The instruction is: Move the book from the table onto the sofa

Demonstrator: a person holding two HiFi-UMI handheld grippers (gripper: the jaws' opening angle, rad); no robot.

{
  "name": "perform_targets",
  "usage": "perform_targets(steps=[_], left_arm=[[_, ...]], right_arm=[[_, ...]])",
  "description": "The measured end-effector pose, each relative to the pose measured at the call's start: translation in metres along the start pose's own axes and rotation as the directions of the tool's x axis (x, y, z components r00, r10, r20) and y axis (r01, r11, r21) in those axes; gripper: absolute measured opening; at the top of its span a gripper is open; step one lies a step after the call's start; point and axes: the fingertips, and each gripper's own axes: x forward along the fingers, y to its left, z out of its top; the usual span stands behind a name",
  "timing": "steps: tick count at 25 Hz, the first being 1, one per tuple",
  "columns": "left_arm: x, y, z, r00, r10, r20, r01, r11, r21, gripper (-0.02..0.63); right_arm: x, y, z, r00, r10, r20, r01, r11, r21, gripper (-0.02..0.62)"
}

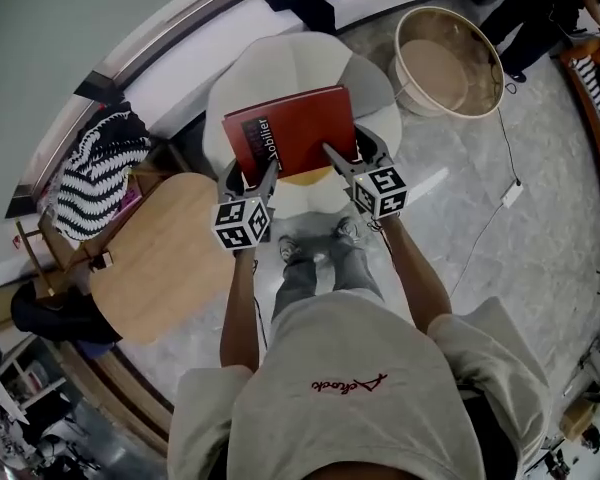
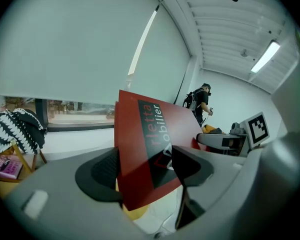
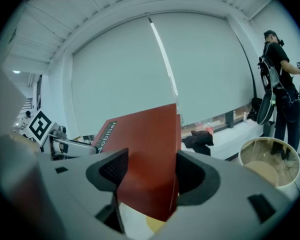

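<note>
A red hardcover book (image 1: 300, 128) with white lettering on its cover is held in the air over a white puffy sofa seat (image 1: 280, 58). My left gripper (image 1: 252, 176) is shut on the book's near left corner, and my right gripper (image 1: 345, 158) is shut on its near right edge. In the left gripper view the book (image 2: 150, 144) stands tilted between the dark pads of the left gripper (image 2: 145, 171). The right gripper view shows the book (image 3: 147, 154) clamped in the right gripper (image 3: 150, 176). Something yellow (image 1: 305, 176) lies under the book on the seat.
A round wooden table (image 1: 160, 258) stands to the left of my legs. A large round basket (image 1: 450, 63) sits on the floor to the sofa's right, with a cable and white plug (image 1: 510, 193) nearby. Striped cloth (image 1: 100, 168) hangs at left; a person (image 1: 530, 8) stands far right.
</note>
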Motion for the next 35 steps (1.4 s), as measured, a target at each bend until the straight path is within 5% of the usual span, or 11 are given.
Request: perform_targets(steps=[35], left_arm=[[0.151, 0.053, -0.330, 0.945, 0.017, -0.328, -0.088, 0.975, -0.204, 0.310]], right_arm=[[0.076, -0.098, -0.353, 0.931, 0.056, -0.361, 0.021, 0.979, 0.204, 0.264]])
